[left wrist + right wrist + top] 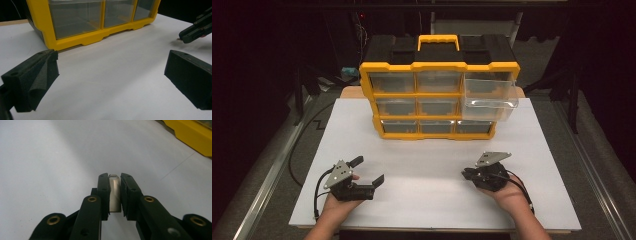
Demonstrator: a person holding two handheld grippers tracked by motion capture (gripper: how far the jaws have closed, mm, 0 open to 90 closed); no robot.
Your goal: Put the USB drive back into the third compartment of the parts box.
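Observation:
A yellow and black drawer organizer [439, 95] stands at the back of the white board [427, 165]; its upper right clear drawer [490, 95] is pulled out. My left gripper [368, 171] rests at the front left with its jaws wide apart and nothing between them [112, 65]. At the front right, my right gripper [464, 173] points left, low over the board. In the right gripper view its jaws [115, 178] press on a small flat silvery piece [115, 195]. The left gripper view shows the organizer's bottom row [82, 37] ahead and the right gripper's tip [192, 33] at the far right.
White board [50, 157] lies between the two grippers and in front of the organizer. Its front edge is just behind both hands. Dark floor and metal rails [267, 180] flank the table. A yellow corner of the organizer [190, 135] is at the upper right of the right gripper view.

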